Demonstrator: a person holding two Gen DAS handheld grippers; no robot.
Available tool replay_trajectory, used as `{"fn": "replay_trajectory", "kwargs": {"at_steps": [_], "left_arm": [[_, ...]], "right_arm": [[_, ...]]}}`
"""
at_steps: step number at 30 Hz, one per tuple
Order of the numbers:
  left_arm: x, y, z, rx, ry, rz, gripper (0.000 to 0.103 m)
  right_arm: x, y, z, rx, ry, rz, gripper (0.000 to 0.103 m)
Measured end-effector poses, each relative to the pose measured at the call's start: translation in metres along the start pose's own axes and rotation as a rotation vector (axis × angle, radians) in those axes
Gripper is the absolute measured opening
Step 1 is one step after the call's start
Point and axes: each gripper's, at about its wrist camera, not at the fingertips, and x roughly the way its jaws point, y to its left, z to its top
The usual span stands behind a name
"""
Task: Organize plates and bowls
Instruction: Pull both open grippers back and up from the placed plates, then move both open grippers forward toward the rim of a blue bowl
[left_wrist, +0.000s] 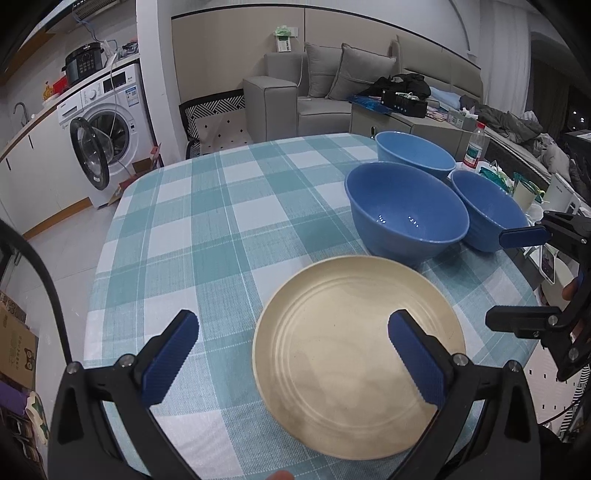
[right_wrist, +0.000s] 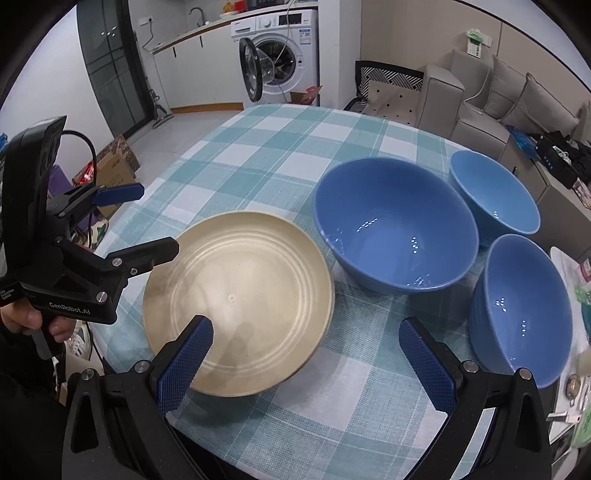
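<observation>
With both my left gripper (left_wrist: 291, 354) and right gripper (right_wrist: 306, 363) spread wide and empty, the cream plate (right_wrist: 238, 302) at lower centre, close beside the big blue bowl (right_wrist: 397, 236), could get knocked into it if I grab carelessly.

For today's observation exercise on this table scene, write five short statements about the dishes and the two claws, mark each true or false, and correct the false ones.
1. Three blue bowls stand on the checked tablecloth. True.
2. The cream plate is stacked inside a bowl. False: it lies on the cloth beside the largest bowl.
3. The left claw is open and holds nothing. True.
4. The right claw is shut on a bowl. False: it is open and empty.
5. The bowls hold soup. False: all three look empty.
</observation>
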Motion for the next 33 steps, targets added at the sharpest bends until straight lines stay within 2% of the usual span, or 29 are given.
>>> {"fn": "replay_trajectory", "kwargs": {"at_steps": [7, 33], "left_arm": [[-0.003, -0.006, 0.015, 0.021, -0.021, -0.002, 0.103], [-0.006, -0.030, 0.070, 0.074, -0.080, -0.046, 0.103]], "right_arm": [[-0.022, -0.020, 0.005, 0.061, -0.053, -0.015, 0.102], [-0.072, -0.076, 0.016, 0.172, -0.145, -0.087, 0.102]]}}
